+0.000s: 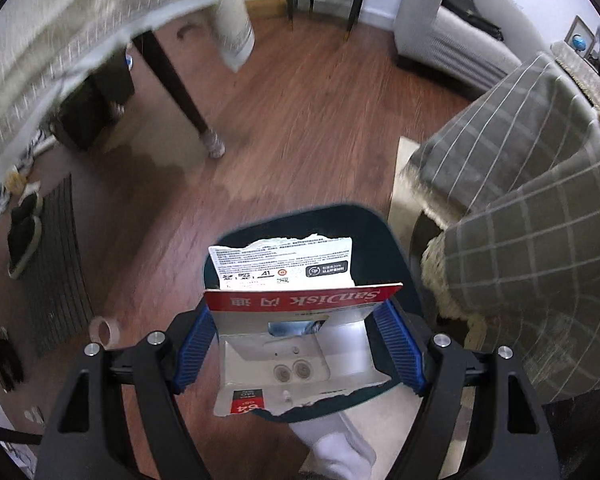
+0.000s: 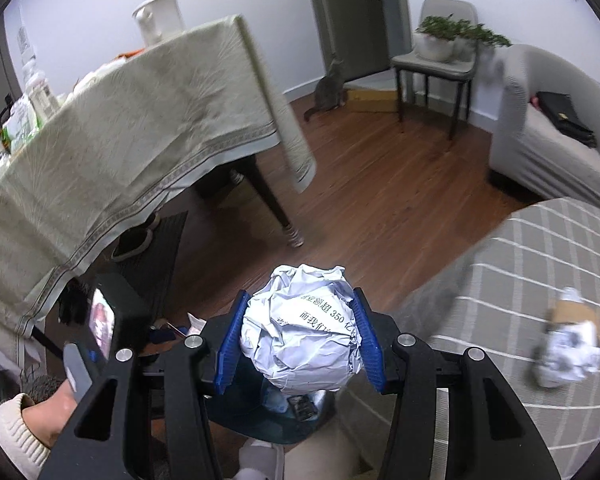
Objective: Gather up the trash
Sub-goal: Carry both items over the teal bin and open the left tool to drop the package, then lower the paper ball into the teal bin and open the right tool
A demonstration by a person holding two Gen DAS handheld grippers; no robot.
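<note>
My left gripper (image 1: 296, 314) is shut on a torn red-and-white SanDisk card package (image 1: 300, 300), its blue pads (image 1: 192, 348) pressing on both edges. The package hangs over the mouth of a dark teal bin (image 1: 380, 240) on the wooden floor. My right gripper (image 2: 300, 300) is shut on a crumpled ball of printed paper (image 2: 300, 332), held above the same bin (image 2: 252, 412), which has scraps inside. Another crumpled paper with a cardboard piece (image 2: 568, 344) lies on the grey checked cover at the right.
A table with a cream cloth (image 2: 140, 140) and a dark leg (image 1: 180, 92) stands to the left. The checked sofa cover (image 1: 520, 200) crowds the bin's right side. A tape roll (image 1: 106, 332) and slippers (image 1: 24, 236) lie on the floor. A cat (image 2: 330, 88) sits by the door.
</note>
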